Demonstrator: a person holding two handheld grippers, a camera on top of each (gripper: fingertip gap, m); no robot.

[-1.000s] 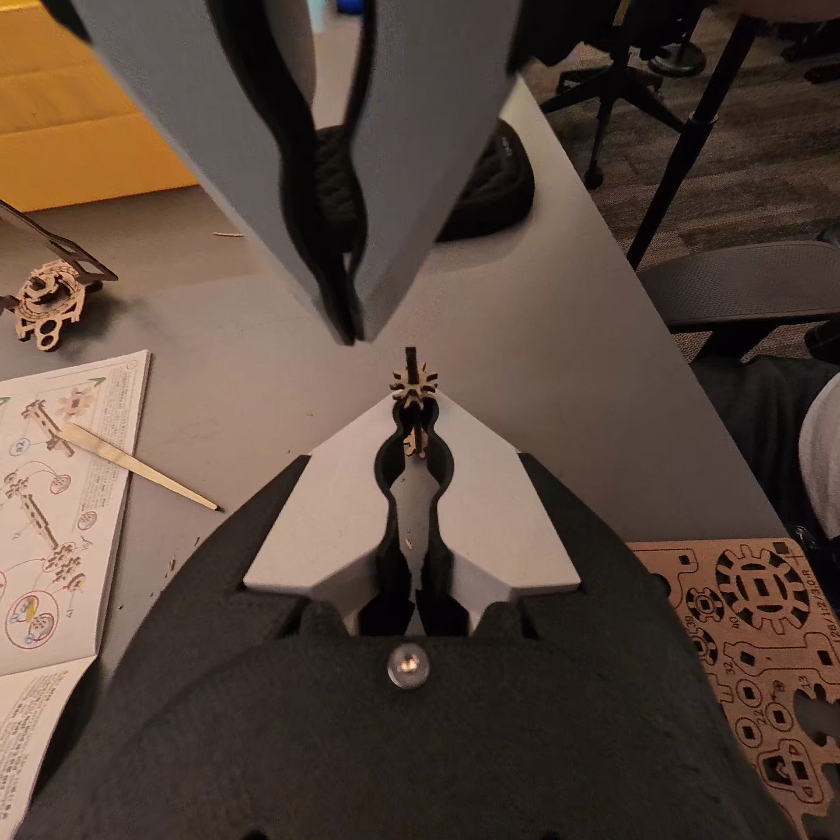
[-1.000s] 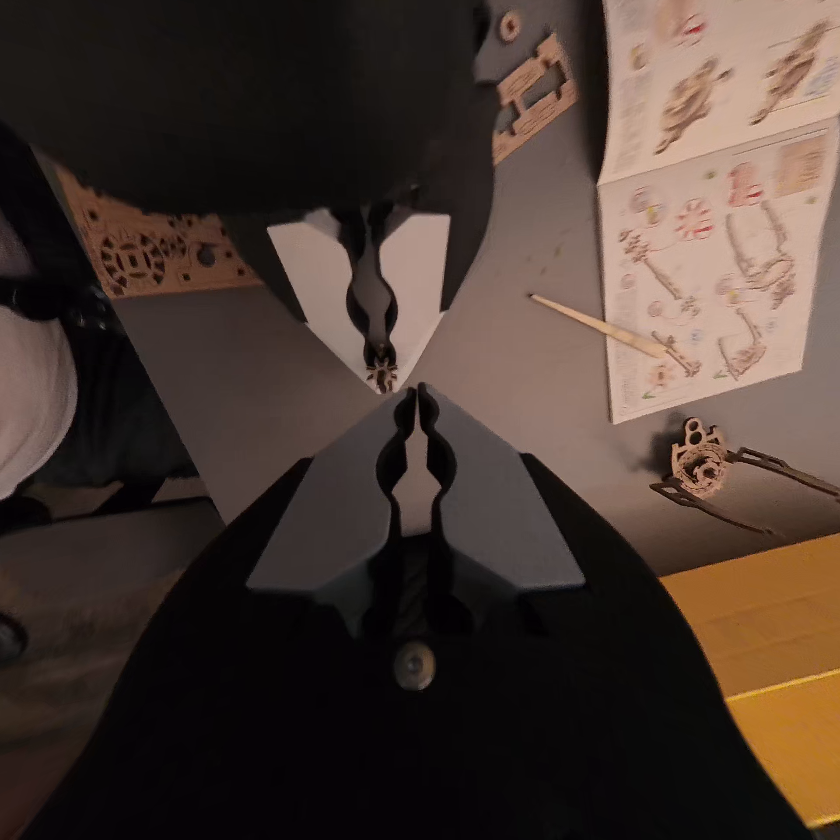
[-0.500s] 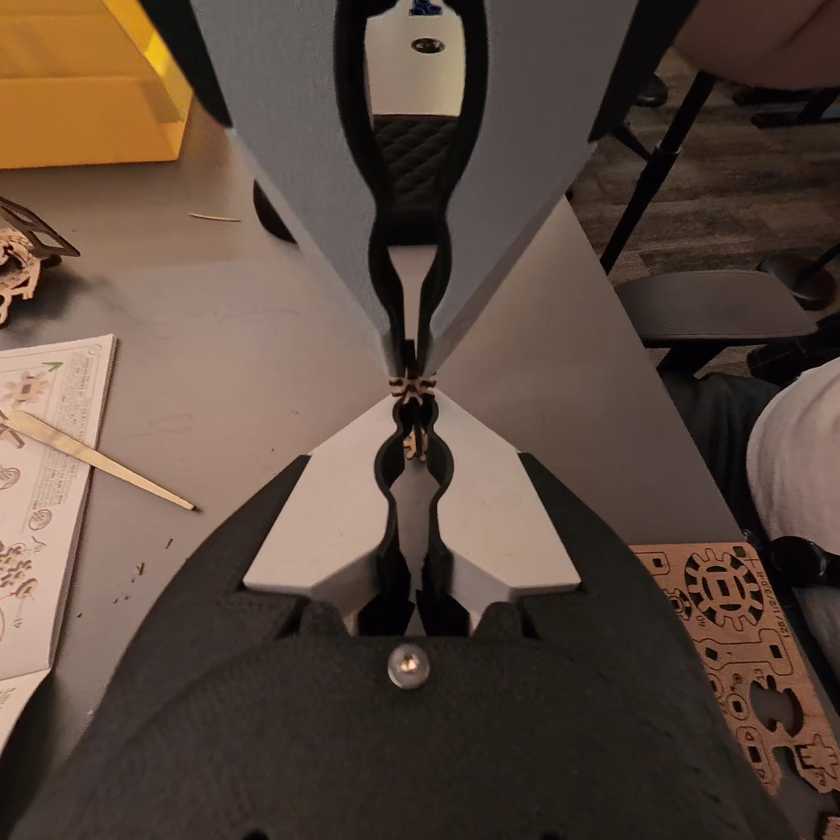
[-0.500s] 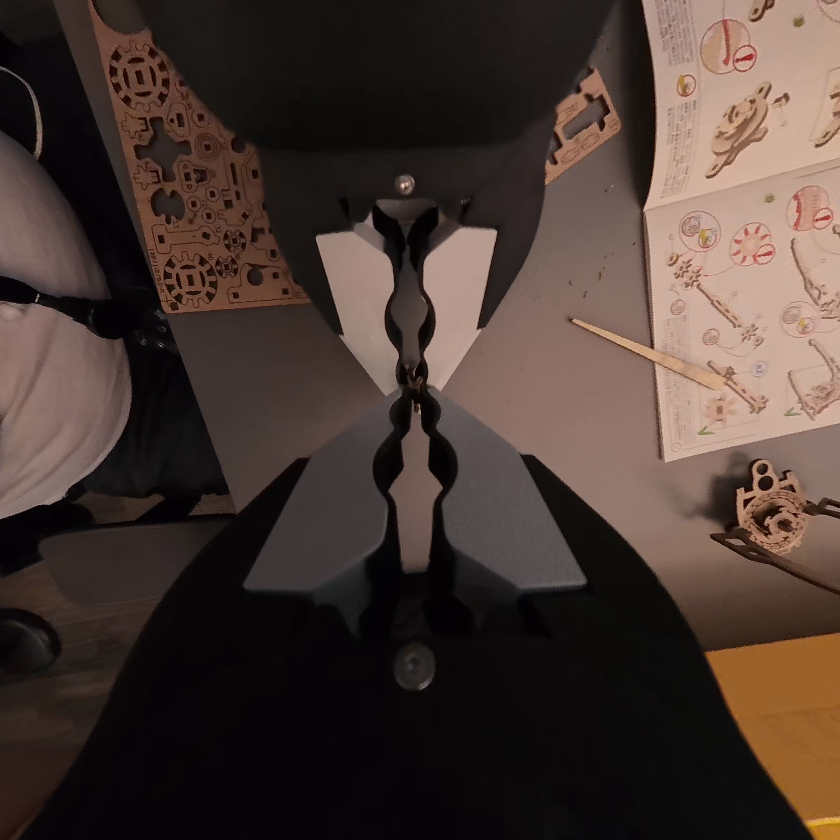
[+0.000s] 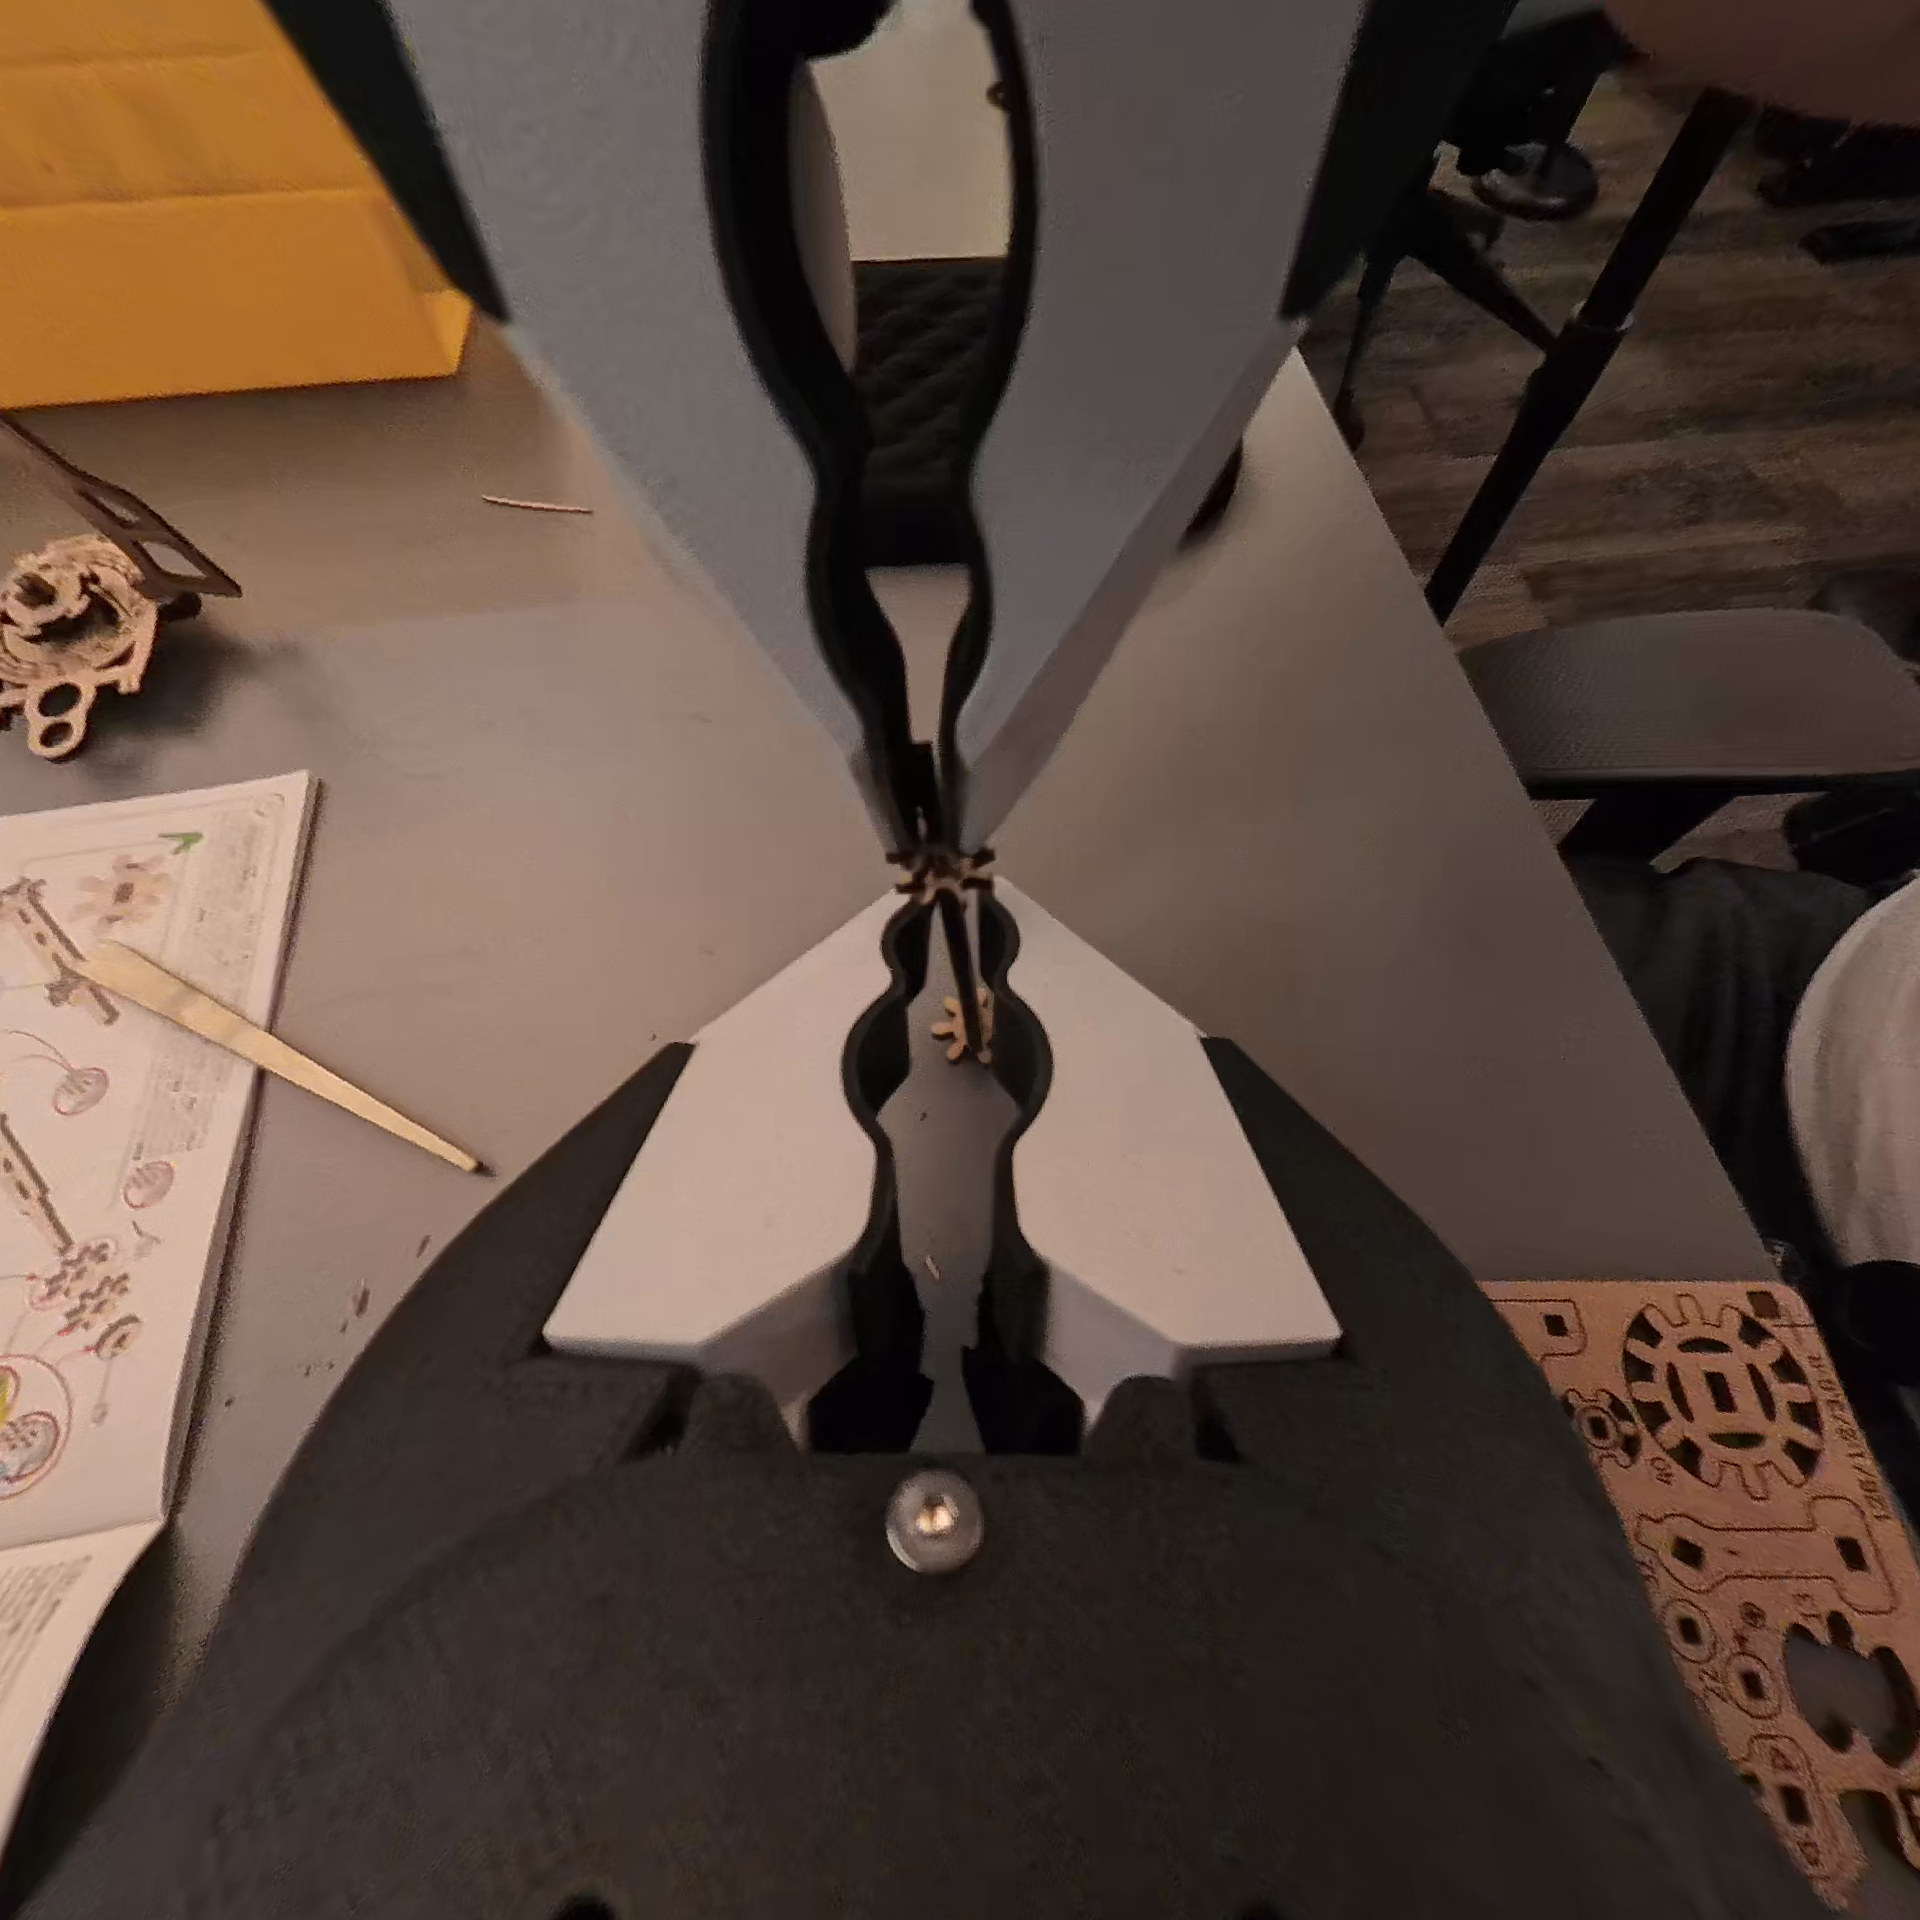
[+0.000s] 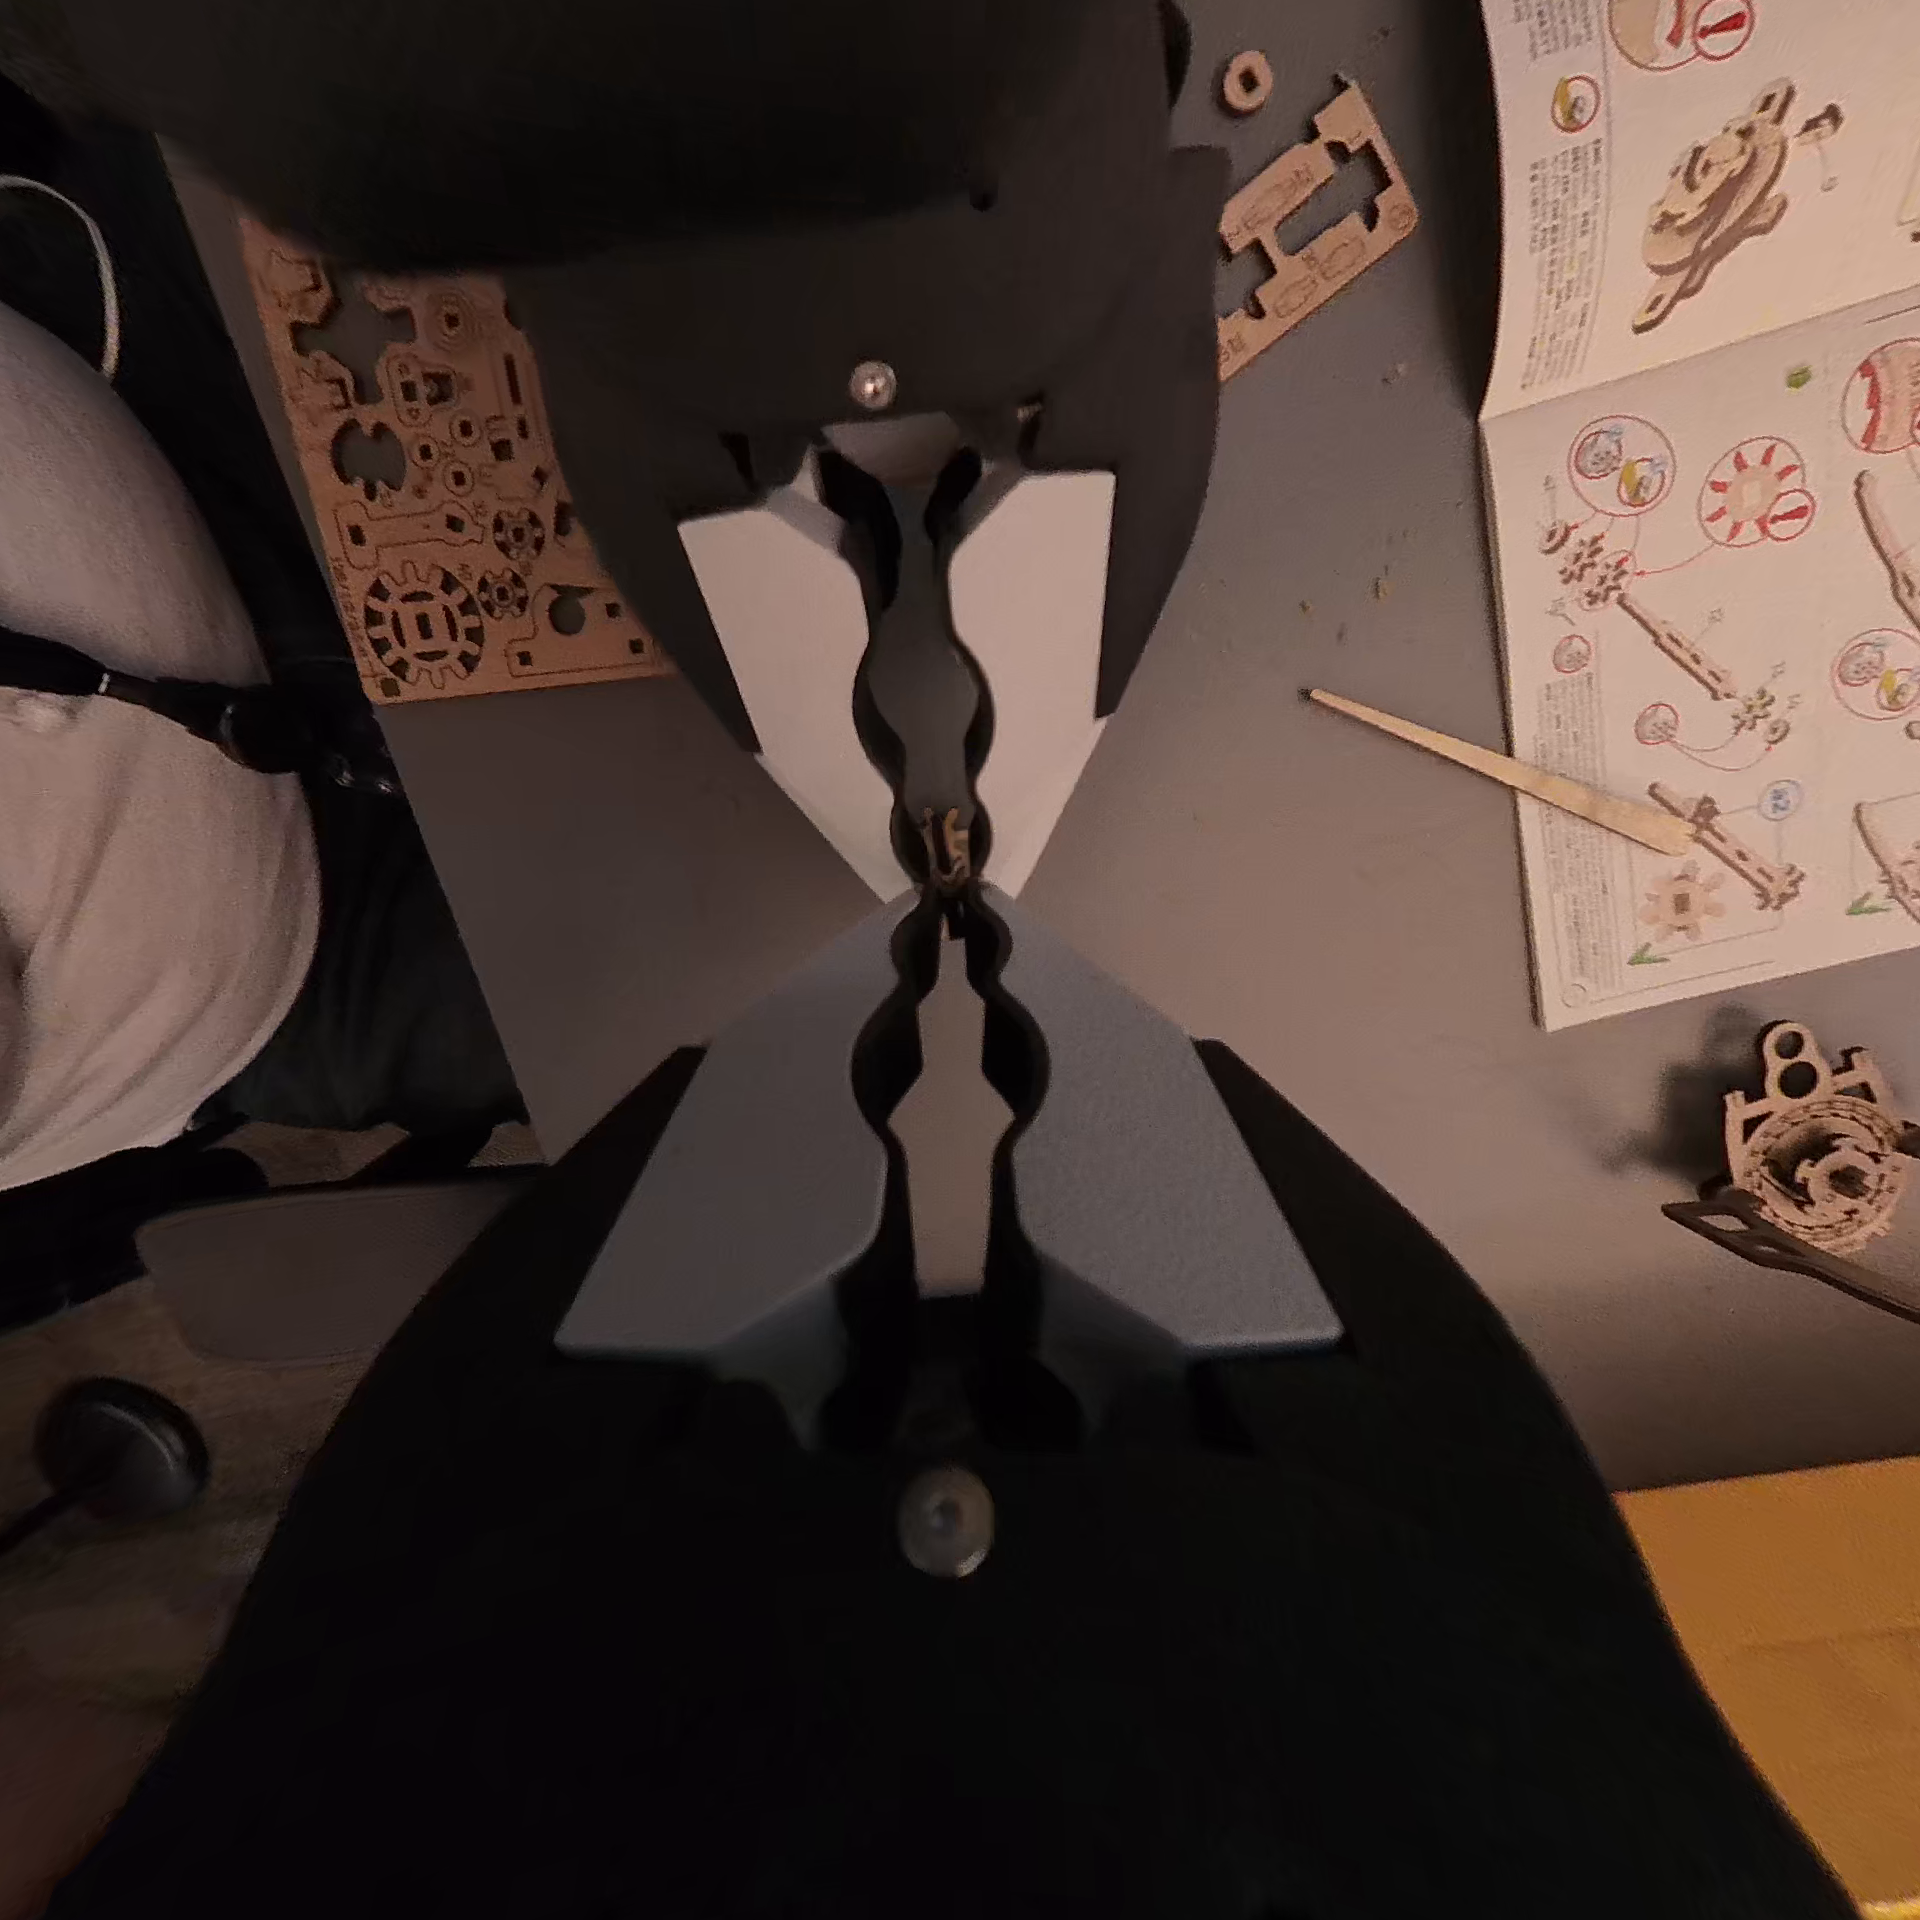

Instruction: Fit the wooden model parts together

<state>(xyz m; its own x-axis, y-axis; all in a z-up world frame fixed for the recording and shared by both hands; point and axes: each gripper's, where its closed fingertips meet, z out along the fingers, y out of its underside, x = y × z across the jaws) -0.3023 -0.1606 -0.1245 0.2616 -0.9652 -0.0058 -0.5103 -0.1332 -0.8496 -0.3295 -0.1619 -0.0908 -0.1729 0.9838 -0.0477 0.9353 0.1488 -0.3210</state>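
Observation:
My left gripper (image 5: pixel 943 902) is shut on a thin dark wooden axle (image 5: pixel 958 961). A small wooden gear (image 5: pixel 940 871) sits on the axle just past my fingertips. A second small gear (image 5: pixel 961 1029) sits on it inside the jaw gap. My right gripper (image 5: pixel 930 826) comes in from the opposite side, tip to tip with the left. It is shut on the axle's far end (image 6: pixel 948 914), right against the first gear. In the right wrist view the right gripper (image 6: pixel 943 923) meets the left gripper (image 6: pixel 940 868) over the grey table (image 6: pixel 1195 935).
An instruction booklet (image 5: pixel 135 1039) with a wooden pick (image 5: pixel 281 1060) lies at left. A part-built wooden model (image 5: pixel 73 644) stands behind it. A laser-cut parts sheet (image 5: pixel 1714 1507) lies at right by the table edge. A person in white (image 5: pixel 1860 1091) sits there. A yellow box (image 5: pixel 208 208) stands at the back.
My right gripper moved in from above the gear to meet the left gripper's tip and now grips the axle's free end. The axle is slightly tilted in the left jaws.

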